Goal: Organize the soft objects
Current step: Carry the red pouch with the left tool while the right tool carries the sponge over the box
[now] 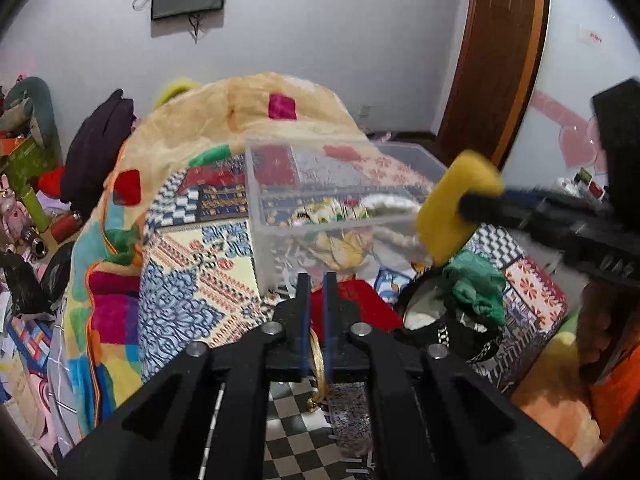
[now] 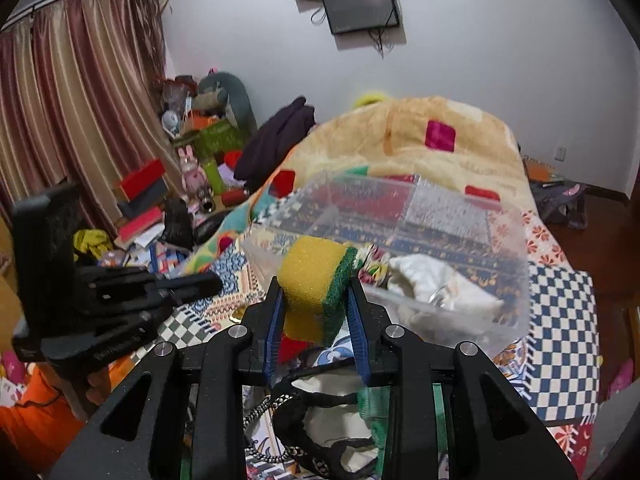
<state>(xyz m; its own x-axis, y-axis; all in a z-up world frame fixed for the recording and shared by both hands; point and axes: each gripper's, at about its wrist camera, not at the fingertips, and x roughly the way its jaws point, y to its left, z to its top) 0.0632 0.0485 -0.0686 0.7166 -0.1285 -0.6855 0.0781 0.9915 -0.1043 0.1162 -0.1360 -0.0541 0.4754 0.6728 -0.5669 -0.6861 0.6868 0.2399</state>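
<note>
Centre frame, the right gripper (image 2: 316,300) clamps a yellow-green sponge (image 2: 316,280) just before a clear bin (image 2: 460,216) on the bed. The left gripper (image 1: 316,292) sits nearly closed, seemingly empty. Likely next: carry the sponge over the rim and release.

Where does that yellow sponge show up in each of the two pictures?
Left wrist view: sponge at right of centre, pinched by the right tongs.
Right wrist view: sponge at centre, between those tongs.
Shared landmark: the clear plastic box just behind it.
</note>
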